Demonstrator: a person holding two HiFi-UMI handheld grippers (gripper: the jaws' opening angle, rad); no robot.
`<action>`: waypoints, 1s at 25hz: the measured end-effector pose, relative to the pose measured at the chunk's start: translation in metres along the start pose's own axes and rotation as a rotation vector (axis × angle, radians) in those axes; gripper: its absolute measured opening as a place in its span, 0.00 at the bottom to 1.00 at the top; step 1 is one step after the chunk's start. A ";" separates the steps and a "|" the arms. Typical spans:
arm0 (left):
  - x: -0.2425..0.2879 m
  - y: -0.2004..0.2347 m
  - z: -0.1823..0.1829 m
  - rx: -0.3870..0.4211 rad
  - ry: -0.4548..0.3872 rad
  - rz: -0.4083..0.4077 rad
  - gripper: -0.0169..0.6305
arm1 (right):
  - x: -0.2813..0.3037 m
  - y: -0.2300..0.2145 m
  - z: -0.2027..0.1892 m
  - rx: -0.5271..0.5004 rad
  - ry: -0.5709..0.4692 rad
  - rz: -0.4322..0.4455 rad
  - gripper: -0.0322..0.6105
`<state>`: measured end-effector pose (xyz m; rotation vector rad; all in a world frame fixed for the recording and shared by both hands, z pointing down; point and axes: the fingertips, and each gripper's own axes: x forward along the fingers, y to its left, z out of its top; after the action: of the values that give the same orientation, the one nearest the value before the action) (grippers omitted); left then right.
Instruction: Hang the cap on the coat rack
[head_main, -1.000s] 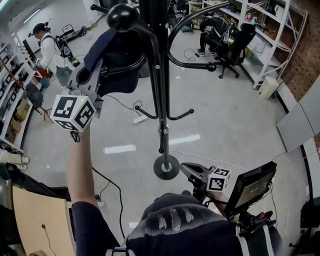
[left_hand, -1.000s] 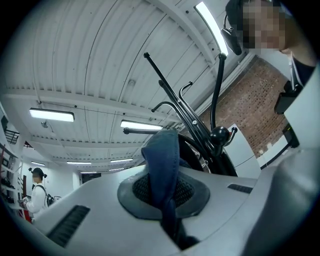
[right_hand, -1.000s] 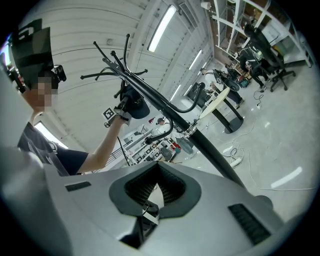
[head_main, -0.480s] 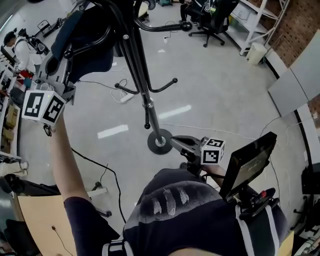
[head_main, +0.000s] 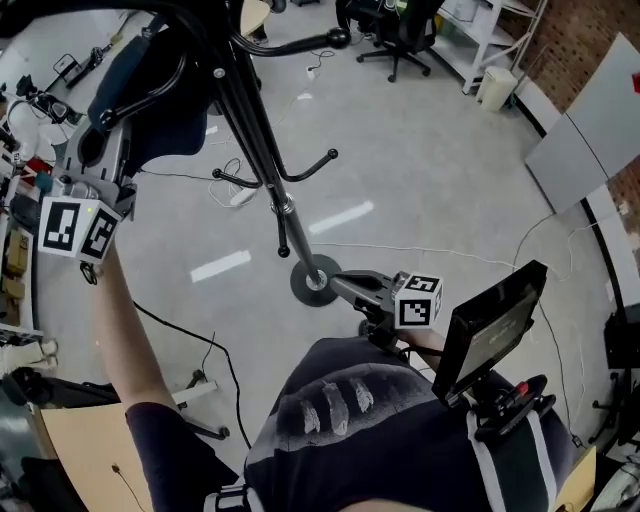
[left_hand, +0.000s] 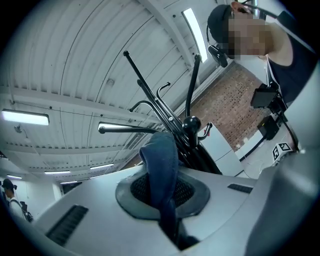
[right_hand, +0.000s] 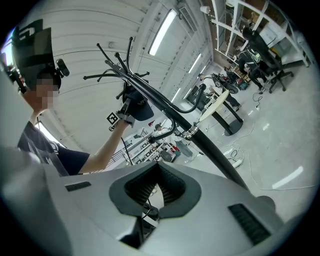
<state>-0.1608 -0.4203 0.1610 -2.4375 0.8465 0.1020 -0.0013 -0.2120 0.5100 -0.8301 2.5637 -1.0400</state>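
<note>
The dark blue cap (head_main: 160, 90) is up at the top left of the head view, against the upper arms of the black coat rack (head_main: 262, 160). My left gripper (head_main: 108, 128) is raised on an outstretched arm and is shut on the cap's edge. In the left gripper view the blue fabric (left_hand: 161, 160) stands pinched between the pads of the left gripper (left_hand: 167, 200), with a knobbed rack arm (left_hand: 191, 123) just behind it. The right gripper (head_main: 338, 284) is held low near my waist, above the rack's round base (head_main: 314, 281). The right gripper (right_hand: 157, 192) is shut and holds nothing.
Cables and a power strip (head_main: 240, 195) lie on the grey floor near the rack. An office chair (head_main: 400, 25) and shelving (head_main: 495, 30) stand at the back right. A dark screen unit (head_main: 492, 338) hangs at my right side. A wooden board (head_main: 85, 455) is at the lower left.
The head view has swung, so the rack and cap now lie further up and left. The left gripper keeps its hold on the cap by the rack's arms. The right gripper stays low.
</note>
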 end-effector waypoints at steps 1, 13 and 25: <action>0.001 -0.003 -0.002 -0.001 -0.005 -0.013 0.05 | -0.001 -0.001 -0.002 0.006 -0.001 -0.006 0.05; 0.002 -0.015 0.003 0.016 -0.026 -0.109 0.05 | 0.009 0.004 -0.001 0.019 0.021 -0.028 0.05; -0.048 0.004 -0.007 -0.165 -0.095 0.033 0.39 | 0.014 0.006 0.002 0.012 0.014 -0.045 0.05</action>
<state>-0.2023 -0.3995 0.1768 -2.5487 0.8669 0.3098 -0.0141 -0.2177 0.5040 -0.8849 2.5584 -1.0772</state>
